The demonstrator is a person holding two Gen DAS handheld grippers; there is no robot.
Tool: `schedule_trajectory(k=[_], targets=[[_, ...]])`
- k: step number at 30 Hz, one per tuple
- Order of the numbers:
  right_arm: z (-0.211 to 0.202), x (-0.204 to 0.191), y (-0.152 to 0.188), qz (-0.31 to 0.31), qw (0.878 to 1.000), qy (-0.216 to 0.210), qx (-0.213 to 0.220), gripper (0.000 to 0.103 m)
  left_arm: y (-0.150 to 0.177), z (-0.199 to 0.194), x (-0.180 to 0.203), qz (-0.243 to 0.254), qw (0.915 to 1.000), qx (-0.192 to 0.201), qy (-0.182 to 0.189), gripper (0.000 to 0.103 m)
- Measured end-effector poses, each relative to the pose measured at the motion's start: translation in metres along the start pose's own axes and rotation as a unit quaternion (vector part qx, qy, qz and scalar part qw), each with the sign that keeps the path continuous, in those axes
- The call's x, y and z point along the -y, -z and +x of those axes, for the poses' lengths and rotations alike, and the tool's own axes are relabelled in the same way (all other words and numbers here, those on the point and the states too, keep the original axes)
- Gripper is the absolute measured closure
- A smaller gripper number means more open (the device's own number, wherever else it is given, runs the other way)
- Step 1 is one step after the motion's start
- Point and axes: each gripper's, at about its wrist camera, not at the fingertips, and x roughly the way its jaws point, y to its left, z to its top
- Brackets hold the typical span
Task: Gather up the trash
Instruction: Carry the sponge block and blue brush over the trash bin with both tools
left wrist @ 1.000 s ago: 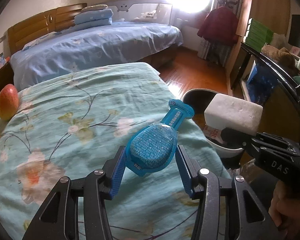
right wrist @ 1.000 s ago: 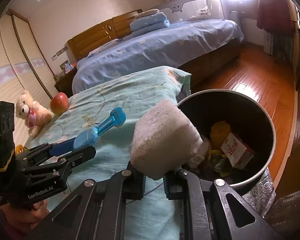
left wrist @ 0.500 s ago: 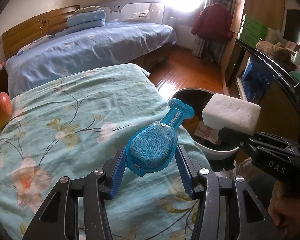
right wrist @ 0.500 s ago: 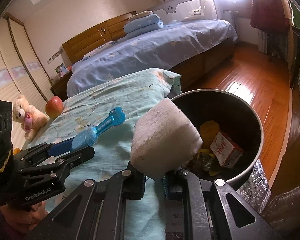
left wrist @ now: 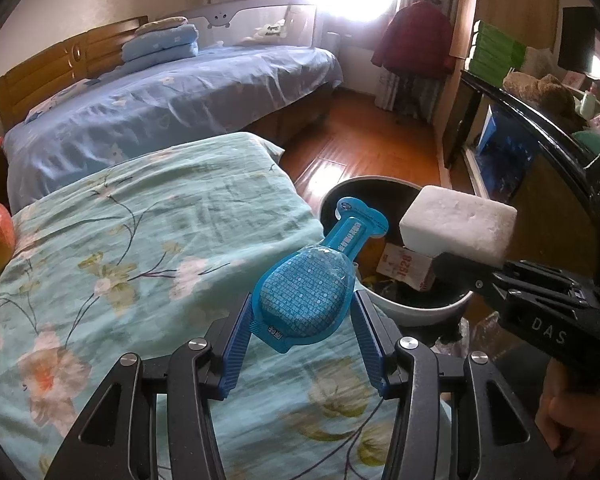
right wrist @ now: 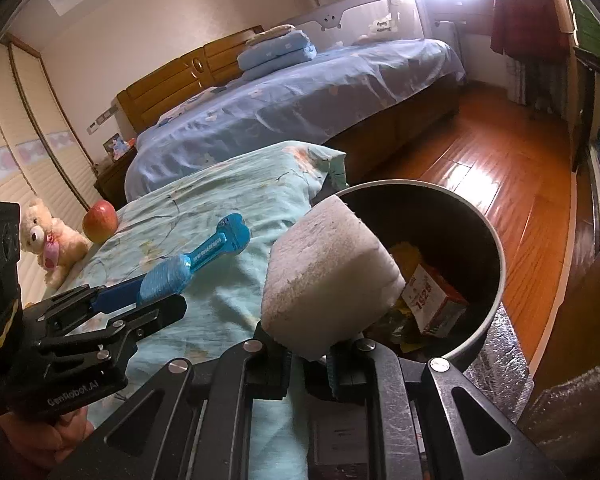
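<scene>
My left gripper (left wrist: 302,312) is shut on a blue plastic package (left wrist: 312,284) with a long neck, held above the edge of the floral bedcover; its tip reaches over the trash bin (left wrist: 420,308). My right gripper (right wrist: 308,344) is shut on a white foam block (right wrist: 328,276) and holds it over the near rim of the round dark bin (right wrist: 488,240). The bin holds a small red and white carton (right wrist: 432,296) and yellow scraps. The foam block (left wrist: 458,228) and the right gripper also show in the left wrist view, the blue package (right wrist: 192,264) in the right wrist view.
A floral turquoise bedcover (left wrist: 140,248) lies below me. An apple (right wrist: 100,220) and a teddy bear (right wrist: 50,240) sit at its far left. A bed with blue sheets (right wrist: 300,104) stands behind. Wooden floor (right wrist: 500,152) lies right of the bin; a dark cabinet edge (left wrist: 540,120) runs along the right.
Both grippers have moved forward and right toward the bin, each still holding its item. The bin is nearer and larger in both views.
</scene>
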Motion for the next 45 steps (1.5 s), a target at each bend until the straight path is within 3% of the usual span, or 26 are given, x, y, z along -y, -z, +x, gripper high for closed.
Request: schedule_trajectory(k=[45], targets=[[0.004,0.036,-0.008,0.020,1.000,0.021,0.002,0.090,-0.022,0.032,0.027,0.023,0.9996,-0.008,0.011,0.055]])
